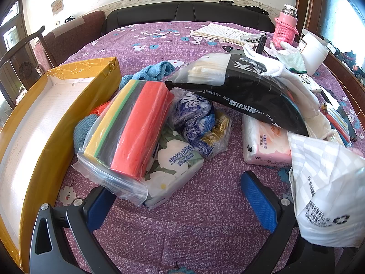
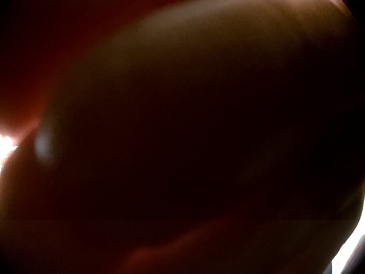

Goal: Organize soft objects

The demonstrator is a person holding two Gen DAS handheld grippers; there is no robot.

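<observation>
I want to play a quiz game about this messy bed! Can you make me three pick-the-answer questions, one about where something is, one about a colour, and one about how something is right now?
1. Where is the yellow box?
A. Left of the pile of soft things
B. On top of the pink bottle
C. Under the black bag

2. What colour are the left gripper pads?
A. Green
B. Blue
C. White

3. How is the left gripper right now?
A. Shut on the red sponge
B. Squeezing the tissue pack
C. Open, holding nothing

Answers:
1. A, the box lies along the left edge, beside the clear bag of sponges.
2. B, both finger pads are blue.
3. C, its fingers stand wide apart over bare purple bedspread.
</observation>
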